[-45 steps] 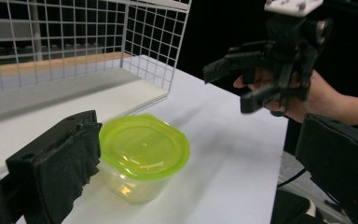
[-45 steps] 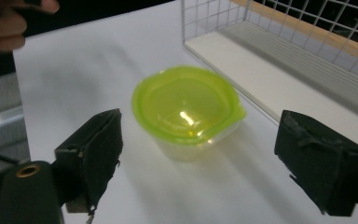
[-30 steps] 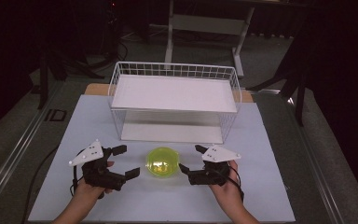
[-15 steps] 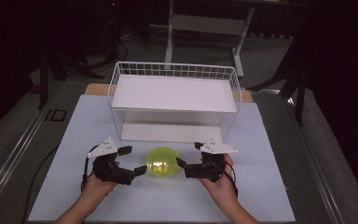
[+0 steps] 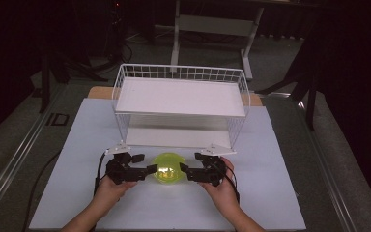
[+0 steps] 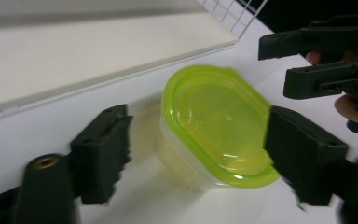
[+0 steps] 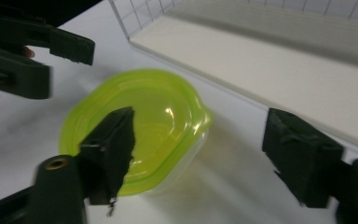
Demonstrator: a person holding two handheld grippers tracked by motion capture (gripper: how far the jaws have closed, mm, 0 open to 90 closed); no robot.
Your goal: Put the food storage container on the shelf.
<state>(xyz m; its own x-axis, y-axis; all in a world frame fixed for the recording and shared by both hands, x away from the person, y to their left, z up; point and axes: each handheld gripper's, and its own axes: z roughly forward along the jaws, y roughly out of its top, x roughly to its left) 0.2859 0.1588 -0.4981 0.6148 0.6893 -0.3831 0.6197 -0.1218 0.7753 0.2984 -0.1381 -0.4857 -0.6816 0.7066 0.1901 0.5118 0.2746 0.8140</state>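
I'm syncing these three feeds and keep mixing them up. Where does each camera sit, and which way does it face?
High view: above the person's side, looking forward and down at the table, wire basket and green-lidded container; both forearms enter from below.
Left gripper view: rides the left claw, looking along its jaws at the container; the right claw shows beyond.
Right gripper view: rides the right claw, facing the container from the opposite side.
All three share the container.

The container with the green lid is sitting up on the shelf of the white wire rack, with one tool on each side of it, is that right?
Not quite. The container sits on the white table, in front of the wire rack, not on its shelf; the high view shows this. The left tool and right tool do flank it, one on each side.
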